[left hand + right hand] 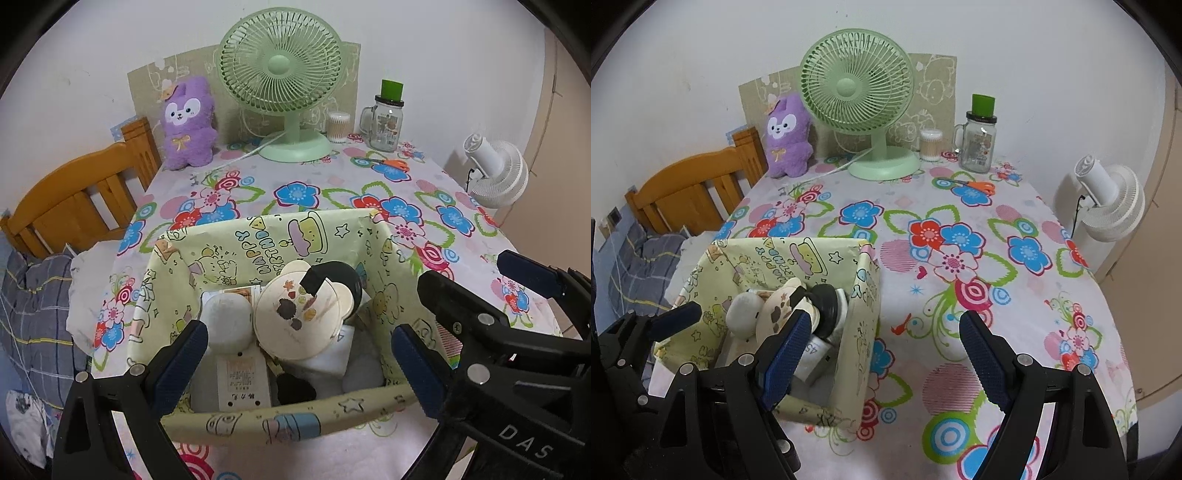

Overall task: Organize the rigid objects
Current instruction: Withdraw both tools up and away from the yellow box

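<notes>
A yellow-green cartoon-print box (229, 421) (860, 332) stands near the table's front left. It holds a cream bear-shaped round item (299, 314) (779, 306), a white rounded item (227, 317) (744, 310), a black round item (341, 278) (827, 299), a white labelled block (242, 384) and other white pieces. My left gripper (299, 362) is open and empty, its fingers straddling the box's near rim. My right gripper (882, 358) is open and empty, just right of the box; its left finger (785, 354) is over the box's near corner.
At the table's back stand a green desk fan (280, 74) (857, 92), a purple plush (188, 122) (788, 136), a cotton-swab tub (338, 125) (931, 144) and a glass mug jar with green cap (386, 122) (979, 142). Orange scissors (391, 163) (975, 185) lie nearby. A wooden chair (74, 203) stands left, a white fan (496, 173) (1108, 199) right.
</notes>
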Demonstrator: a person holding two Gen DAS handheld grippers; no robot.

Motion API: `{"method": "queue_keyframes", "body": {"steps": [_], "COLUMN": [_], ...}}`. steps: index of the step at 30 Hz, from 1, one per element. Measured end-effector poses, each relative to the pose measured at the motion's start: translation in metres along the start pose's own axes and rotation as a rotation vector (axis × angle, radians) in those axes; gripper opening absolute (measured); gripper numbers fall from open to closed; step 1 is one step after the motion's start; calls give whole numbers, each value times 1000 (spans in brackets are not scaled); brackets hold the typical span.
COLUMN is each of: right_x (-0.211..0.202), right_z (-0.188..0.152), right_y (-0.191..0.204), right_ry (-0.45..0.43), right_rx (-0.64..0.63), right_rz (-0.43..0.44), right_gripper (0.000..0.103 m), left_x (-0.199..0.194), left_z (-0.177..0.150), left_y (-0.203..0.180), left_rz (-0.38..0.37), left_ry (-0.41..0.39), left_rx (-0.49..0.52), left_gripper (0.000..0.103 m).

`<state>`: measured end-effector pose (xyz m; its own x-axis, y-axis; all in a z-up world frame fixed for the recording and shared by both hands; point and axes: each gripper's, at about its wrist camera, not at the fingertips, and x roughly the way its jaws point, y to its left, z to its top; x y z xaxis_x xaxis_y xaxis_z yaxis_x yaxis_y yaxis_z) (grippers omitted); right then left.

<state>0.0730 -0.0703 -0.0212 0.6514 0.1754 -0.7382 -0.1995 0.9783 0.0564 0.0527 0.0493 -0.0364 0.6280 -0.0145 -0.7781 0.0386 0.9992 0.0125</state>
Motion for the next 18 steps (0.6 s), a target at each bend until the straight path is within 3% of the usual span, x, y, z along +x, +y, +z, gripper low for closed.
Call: {"method": "queue_keyframes", "body": {"steps": [18], "right_x": [-52], "right_z": [-19], "right_y": [-27], "right_ry": [-68], "right_rx": [42], "right_rz": [-64], "right_gripper": [85], "left_x": [-37], "left_z": [-12], "left_y": [-24], "left_rz": [-34], "left_ry": [-65], "left_rx": [20], "left_gripper": [101]}}
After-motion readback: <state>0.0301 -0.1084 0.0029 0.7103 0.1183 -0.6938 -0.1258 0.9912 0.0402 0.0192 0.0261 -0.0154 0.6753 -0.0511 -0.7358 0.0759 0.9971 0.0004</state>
